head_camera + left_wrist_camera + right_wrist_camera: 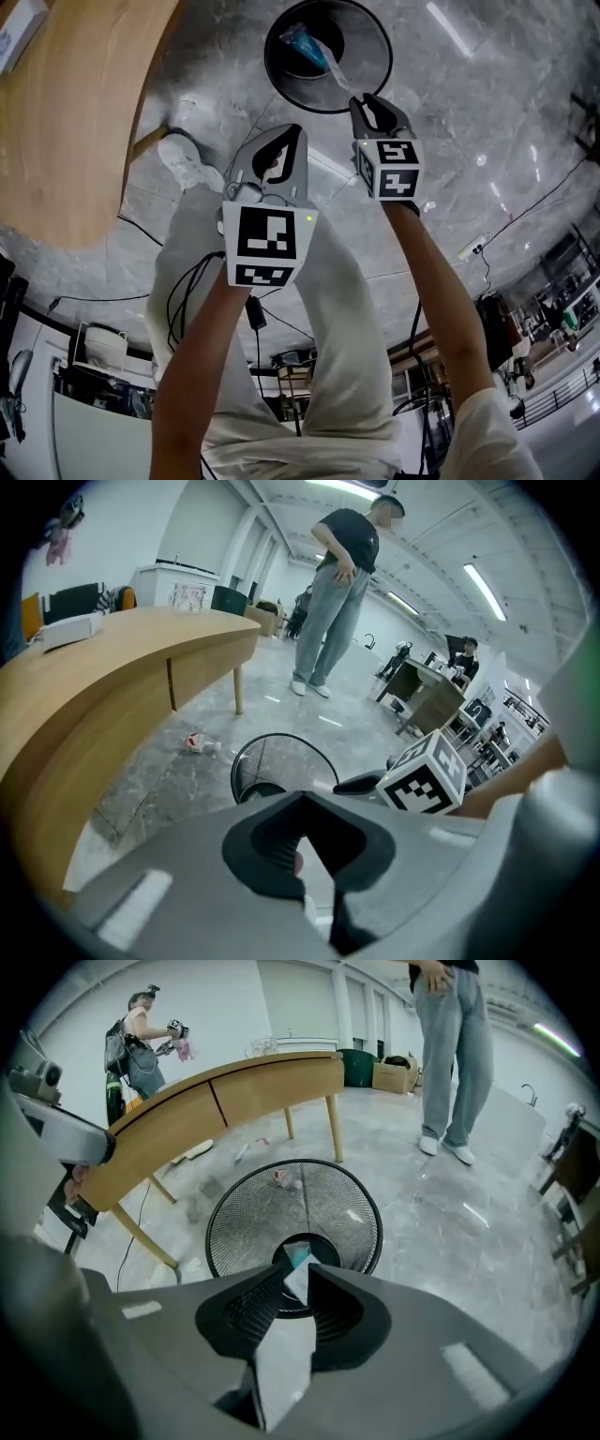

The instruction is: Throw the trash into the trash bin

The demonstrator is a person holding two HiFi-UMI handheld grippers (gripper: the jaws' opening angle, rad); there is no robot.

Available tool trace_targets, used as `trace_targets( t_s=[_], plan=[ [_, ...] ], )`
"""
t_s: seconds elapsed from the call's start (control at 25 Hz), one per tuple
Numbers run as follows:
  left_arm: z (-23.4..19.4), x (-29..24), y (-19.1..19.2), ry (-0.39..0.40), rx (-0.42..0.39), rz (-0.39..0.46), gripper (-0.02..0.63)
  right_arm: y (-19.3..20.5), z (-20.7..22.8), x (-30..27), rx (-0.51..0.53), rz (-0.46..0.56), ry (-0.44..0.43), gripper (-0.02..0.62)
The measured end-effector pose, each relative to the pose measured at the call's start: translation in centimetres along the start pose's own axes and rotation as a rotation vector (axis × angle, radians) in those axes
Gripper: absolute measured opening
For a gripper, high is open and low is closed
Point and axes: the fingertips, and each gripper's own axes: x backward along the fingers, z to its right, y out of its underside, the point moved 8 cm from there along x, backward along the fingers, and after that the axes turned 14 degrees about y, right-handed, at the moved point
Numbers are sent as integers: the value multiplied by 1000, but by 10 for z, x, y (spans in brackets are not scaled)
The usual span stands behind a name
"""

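The black mesh trash bin stands on the floor right below my right gripper. A teal and white wrapper hangs from that gripper's tips down into the bin's mouth. In the right gripper view the wrapper fills the narrow gap between the jaws, with its teal end over the bin. My left gripper is nearer my body, short of the bin. Its jaws are nearly together on a small white scrap. The right gripper's marker cube shows beside it.
A curved wooden table runs along the left of the bin. Crumpled litter lies on the marble floor under it, and more litter lies beyond the bin. A person in jeans stands further off. Cables trail by my legs.
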Motion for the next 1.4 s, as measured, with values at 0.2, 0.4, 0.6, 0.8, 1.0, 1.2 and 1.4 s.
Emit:
trace_targets(
  t_s=[0.2,0.4,0.6,0.8,1.0,1.2,1.4],
  plan=[
    [0,8,-3,-3,8,0,0,-5,-4,6,11,-2,2,104],
    [3,18,-16,1,-3,6,0,-19,-10,21,21,14,0,92],
    [3,35,-30,5,-12,10,0,-36,-21,38,9,29,0,81],
    [0,60,-44,0,-16,25,0,-61,-35,56,18,58,-1,72],
    [-7,94,-60,-9,-14,54,0,-91,-55,72,64,102,-7,72],
    [-31,138,-74,-42,-18,101,0,-137,-85,84,80,164,-8,75],
    [-54,182,-89,-90,-12,147,0,-188,-120,100,138,238,-41,93]
  ],
)
